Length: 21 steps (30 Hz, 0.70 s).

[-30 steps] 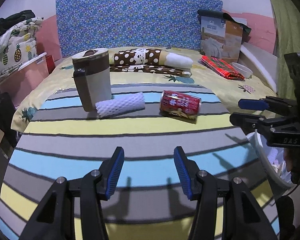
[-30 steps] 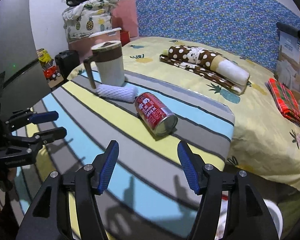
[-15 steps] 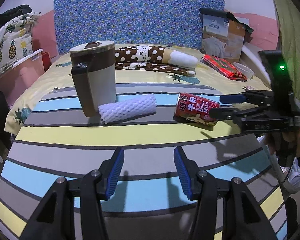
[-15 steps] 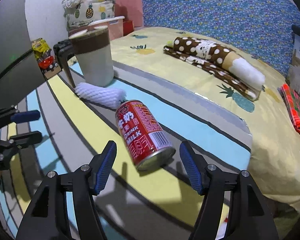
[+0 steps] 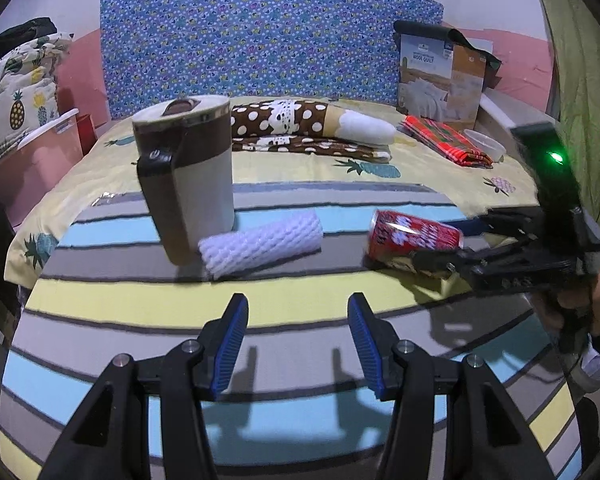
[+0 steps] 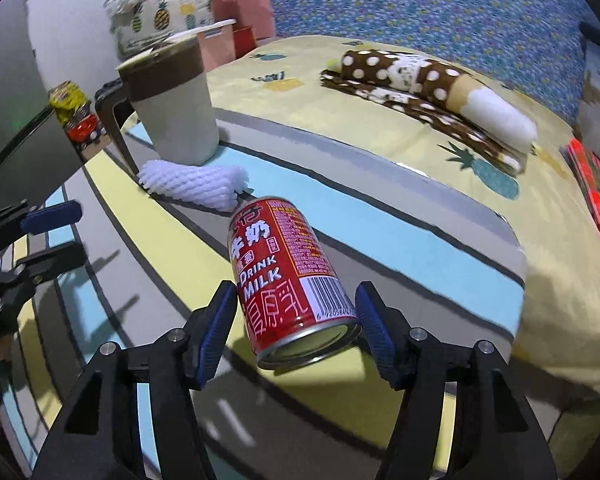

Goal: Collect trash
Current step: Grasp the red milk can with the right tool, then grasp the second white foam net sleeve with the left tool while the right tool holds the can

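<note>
A red milk can (image 6: 288, 276) lies on its side on the striped table (image 6: 380, 220); it also shows in the left wrist view (image 5: 414, 236). My right gripper (image 6: 296, 320) is open with its jaws on either side of the can's near end, not closed on it; in the left wrist view it (image 5: 456, 244) reaches in from the right. A white foam net sleeve (image 5: 260, 246) lies left of the can, against a brown-and-cream lidded mug (image 5: 186, 172). My left gripper (image 5: 296, 332) is open and empty, hovering over the table in front of the sleeve.
Behind the table is a bed with a yellow pineapple sheet (image 5: 340, 164), a polka-dot rolled blanket (image 5: 300, 124), a red plaid cloth (image 5: 444, 140) and a quilt box (image 5: 440, 76). The table's right edge (image 6: 516, 248) drops off near the can.
My right gripper has advanced to the can, so that its open jaws now straddle the can's end. My left gripper has moved forward, closer to the sleeve and mug.
</note>
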{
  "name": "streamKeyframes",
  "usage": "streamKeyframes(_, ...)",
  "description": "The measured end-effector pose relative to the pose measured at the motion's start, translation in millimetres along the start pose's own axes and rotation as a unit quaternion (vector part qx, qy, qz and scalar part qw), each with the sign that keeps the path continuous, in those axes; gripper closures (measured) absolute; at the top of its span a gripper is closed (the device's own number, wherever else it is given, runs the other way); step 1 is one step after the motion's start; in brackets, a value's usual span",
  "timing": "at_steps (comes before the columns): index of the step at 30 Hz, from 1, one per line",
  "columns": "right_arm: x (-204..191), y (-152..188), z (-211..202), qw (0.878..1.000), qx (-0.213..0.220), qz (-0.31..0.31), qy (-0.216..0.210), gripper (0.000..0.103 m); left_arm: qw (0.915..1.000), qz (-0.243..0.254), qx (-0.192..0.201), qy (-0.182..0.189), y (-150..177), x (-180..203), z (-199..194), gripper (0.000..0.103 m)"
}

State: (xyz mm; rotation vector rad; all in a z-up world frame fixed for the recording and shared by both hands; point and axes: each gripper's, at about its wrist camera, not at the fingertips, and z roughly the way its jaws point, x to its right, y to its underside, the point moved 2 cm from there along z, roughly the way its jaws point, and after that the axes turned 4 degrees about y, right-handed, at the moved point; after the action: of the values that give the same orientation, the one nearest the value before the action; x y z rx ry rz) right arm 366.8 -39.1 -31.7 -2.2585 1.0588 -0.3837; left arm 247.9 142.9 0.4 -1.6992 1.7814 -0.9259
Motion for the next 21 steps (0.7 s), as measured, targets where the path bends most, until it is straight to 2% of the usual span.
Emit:
streamKeyframes(6, 1.6, 19.1, -19.6, 1.0, -0.001, 0.024, 0.002, 0.041, 0.9994, 0.032, 0.011, 0.002, -22.6, 1.7, 18.6, 0.047)
streamKeyframes(10, 5.4, 26.8, -25.5, 0.999, -0.003, 0.036, -0.006, 0.041, 0.9973, 0.073, 0.006, -0.009, -34.9, 4.4, 40.7, 0.046)
streamKeyframes(14, 8.4, 33.0, -29.0, 0.998, -0.002, 0.05, -0.023, 0.041, 0.9941, 0.105, -0.02, -0.017, -41.0, 2.4, 67.6, 0.046)
streamKeyframes(21, 7.4, 37.3, -33.1, 0.998, 0.005, 0.052, -0.032, 0.041, 0.9833, 0.161, -0.073, -0.043, -38.7, 4.7, 106.4, 0.046)
